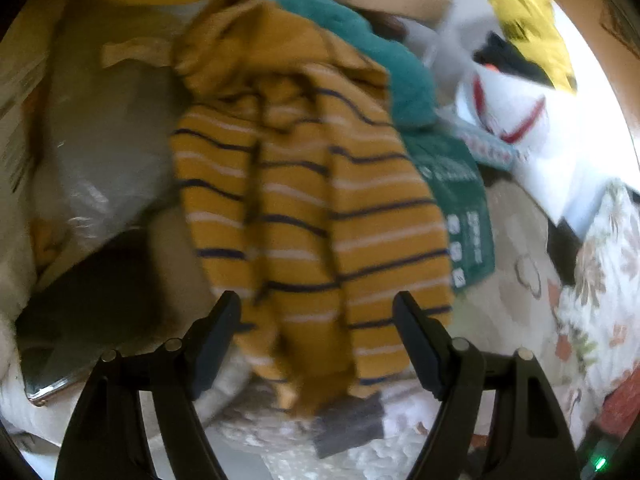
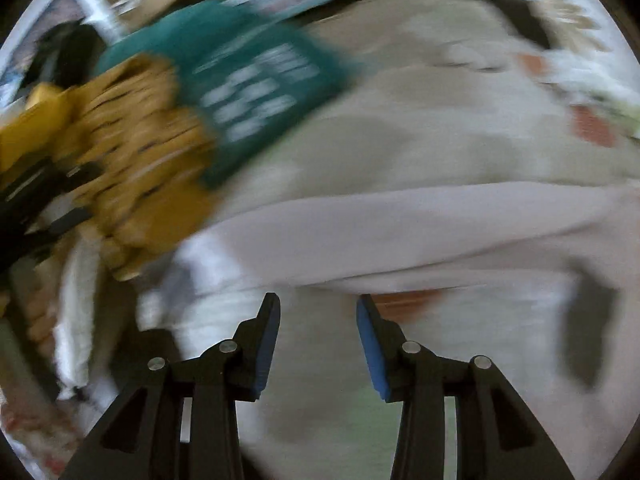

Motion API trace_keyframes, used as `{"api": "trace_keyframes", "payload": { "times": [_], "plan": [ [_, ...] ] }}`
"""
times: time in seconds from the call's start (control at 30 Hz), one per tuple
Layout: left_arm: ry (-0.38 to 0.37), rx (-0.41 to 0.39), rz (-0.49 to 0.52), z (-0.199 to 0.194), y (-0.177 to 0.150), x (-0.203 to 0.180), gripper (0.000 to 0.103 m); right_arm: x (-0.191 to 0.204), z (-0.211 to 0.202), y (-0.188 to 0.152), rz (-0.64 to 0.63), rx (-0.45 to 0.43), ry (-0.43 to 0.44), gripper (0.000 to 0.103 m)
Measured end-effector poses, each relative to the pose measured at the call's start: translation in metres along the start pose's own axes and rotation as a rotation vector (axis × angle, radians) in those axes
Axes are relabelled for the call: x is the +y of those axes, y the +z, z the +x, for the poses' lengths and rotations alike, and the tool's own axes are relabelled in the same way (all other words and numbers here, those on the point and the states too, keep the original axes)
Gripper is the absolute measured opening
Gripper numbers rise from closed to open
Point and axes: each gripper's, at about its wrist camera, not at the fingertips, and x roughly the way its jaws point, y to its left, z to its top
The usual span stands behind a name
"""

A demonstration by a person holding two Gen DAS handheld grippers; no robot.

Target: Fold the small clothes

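The striped top (image 1: 320, 208) looks light, soft and floppy, best pinched at a hem corner; both hand-held grippers, left (image 1: 318, 312) and right (image 2: 318, 304), gape empty.

The left gripper (image 1: 318, 308) hangs with its jaws wide apart, nothing pressed between them. Just beyond lies a bunched mustard striped garment (image 1: 316, 200), draped partly over a teal cloth (image 1: 400, 76) with white print. The patterned bedding (image 1: 600, 264) beneath looks floral, though blurred.
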Motion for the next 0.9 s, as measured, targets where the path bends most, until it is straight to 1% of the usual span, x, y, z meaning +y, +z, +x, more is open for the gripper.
{"api": "trace_keyframes", "payload": {
  "times": [0.07,0.1,0.17,0.23,0.33,0.47,0.5,0.53,0.57,0.6,0.63,0.67,0.7,0.8,0.9],
  "plan": [
    [0.014,-0.012,-0.027,-0.002,0.003,0.011,0.077,0.032,0.019,-0.004,-0.043,0.022,0.066,0.045],
    [0.017,-0.020,-0.038,-0.003,0.004,0.015,0.077,0.048,0.027,-0.006,-0.081,0.023,0.075,0.045],
    [-0.001,-0.020,-0.051,-0.003,0.006,0.019,0.077,0.076,0.039,-0.014,-0.172,0.028,0.058,0.049],
    [0.000,-0.018,-0.048,-0.004,0.005,0.019,0.077,0.105,0.054,-0.025,-0.274,0.047,0.049,0.054],
    [-0.018,-0.013,-0.043,-0.004,0.004,0.015,0.077,0.128,0.069,-0.034,-0.356,0.036,0.005,0.055],
    [-0.024,-0.016,-0.038,-0.005,0.003,0.011,0.077,0.146,0.092,-0.038,-0.434,-0.021,-0.089,0.055],
    [-0.025,-0.017,-0.040,-0.005,0.003,0.011,0.077,0.147,0.098,-0.038,-0.445,-0.030,-0.095,0.050],
    [-0.028,-0.018,-0.042,-0.006,0.003,0.010,0.077,0.147,0.102,-0.038,-0.444,-0.030,-0.110,0.022],
    [-0.031,-0.019,-0.043,-0.006,0.002,0.010,0.077,0.145,0.102,-0.037,-0.430,-0.041,-0.138,0.008],
    [-0.034,-0.020,-0.042,-0.006,0.001,0.008,0.077,0.140,0.099,-0.033,-0.394,-0.037,-0.115,0.006],
    [-0.037,-0.022,-0.036,-0.006,0.000,0.004,0.077,0.130,0.092,-0.026,-0.321,-0.030,-0.061,0.005],
    [-0.043,-0.022,-0.025,-0.007,-0.002,0.000,0.077,0.120,0.079,-0.020,-0.260,-0.051,-0.034,0.005],
    [-0.053,-0.021,-0.011,-0.007,-0.004,-0.006,0.077,0.111,0.065,-0.015,-0.225,-0.079,-0.024,0.005],
    [-0.082,-0.007,0.046,-0.008,-0.013,-0.032,0.077,0.074,0.005,-0.002,-0.113,-0.179,0.005,0.004],
    [-0.133,0.027,0.110,-0.006,-0.026,-0.065,0.077,0.016,-0.069,0.002,0.006,-0.281,-0.005,0.004]
  ]
}}
